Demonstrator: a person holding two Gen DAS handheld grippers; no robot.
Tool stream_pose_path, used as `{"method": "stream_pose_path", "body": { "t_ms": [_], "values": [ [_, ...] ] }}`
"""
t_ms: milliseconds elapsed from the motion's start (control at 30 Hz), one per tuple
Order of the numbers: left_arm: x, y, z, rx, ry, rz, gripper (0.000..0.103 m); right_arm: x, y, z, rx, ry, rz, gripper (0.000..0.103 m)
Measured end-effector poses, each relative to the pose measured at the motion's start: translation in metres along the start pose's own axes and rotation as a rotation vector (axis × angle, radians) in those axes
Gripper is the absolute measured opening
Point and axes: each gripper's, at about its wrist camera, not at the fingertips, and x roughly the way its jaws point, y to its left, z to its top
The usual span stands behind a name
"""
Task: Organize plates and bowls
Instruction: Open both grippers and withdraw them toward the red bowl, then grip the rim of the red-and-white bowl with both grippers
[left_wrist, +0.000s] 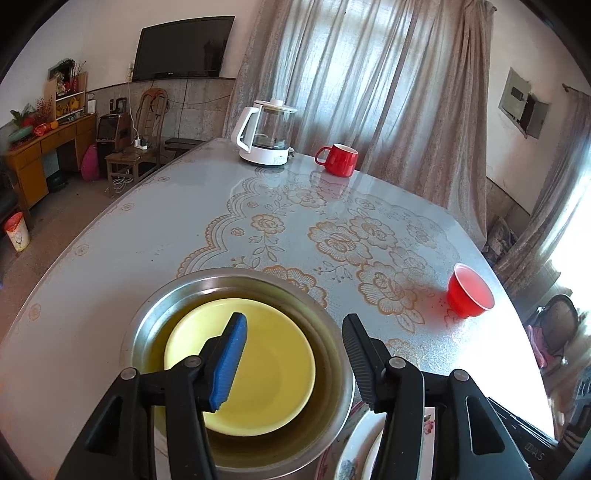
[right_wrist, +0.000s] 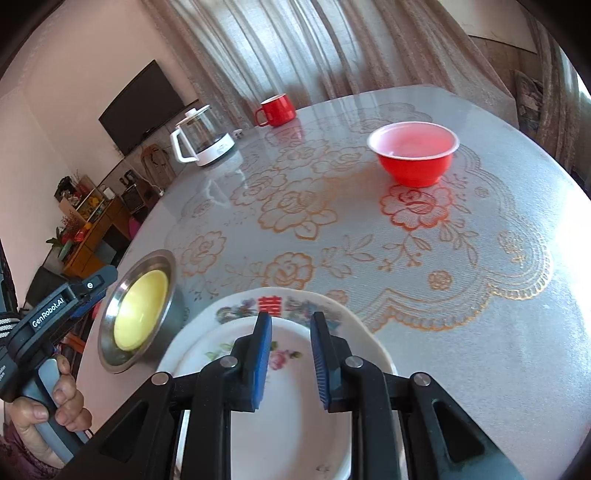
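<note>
Nearest, the floral plates (right_wrist: 280, 373) are cut off by the right gripper (right_wrist: 290, 360), fingers spread above them, nothing pinched. The left gripper (left_wrist: 295, 358), marked "GenRobot.AI", is spread wide over the yellow plate (left_wrist: 258, 369) in the steel bowl (left_wrist: 236, 291). Farther across the desk (right_wrist: 480, 314) sits the red bowl (right_wrist: 415, 155); the kettle (left_wrist: 264, 131) label can't be read.

A yellow plate (left_wrist: 255, 369) sits in a silver steel basin (left_wrist: 155, 317). At 3 o'clock of the basin, white plates (right_wrist: 291, 417) carry pink flowers and a red character. The bowl (right_wrist: 415, 155) and mug (left_wrist: 340, 159) are red. The grey worktop (left_wrist: 147, 236) has an orange floral lace print. The black fingers (right_wrist: 258, 362) have blue pads.
</note>
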Motion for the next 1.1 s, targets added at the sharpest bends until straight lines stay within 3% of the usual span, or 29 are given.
{"method": "stream_pose_path", "body": {
  "t_ms": [133,333,633,867,1100],
  "values": [
    [0.007,-0.013,0.007,-0.013,0.012,-0.016,0.057,-0.014,-0.038,0.001,0.066,-0.024,-0.044,0.021],
    [0.022,-0.053,0.007,0.125,0.051,-0.077,0.055,-0.029,-0.092,0.012,0.158,-0.075,-0.121,0.021],
    [0.058,-0.13,-0.002,0.325,0.184,-0.201,0.036,-0.009,-0.117,0.052,0.218,-0.105,-0.119,0.021],
    [0.09,-0.165,0.007,0.342,0.26,-0.259,0.024,0.018,-0.119,0.089,0.222,-0.113,-0.115,0.021],
    [0.121,-0.197,0.023,0.292,0.291,-0.32,0.024,0.034,-0.135,0.12,0.283,-0.141,-0.115,0.021]
  ]
}}
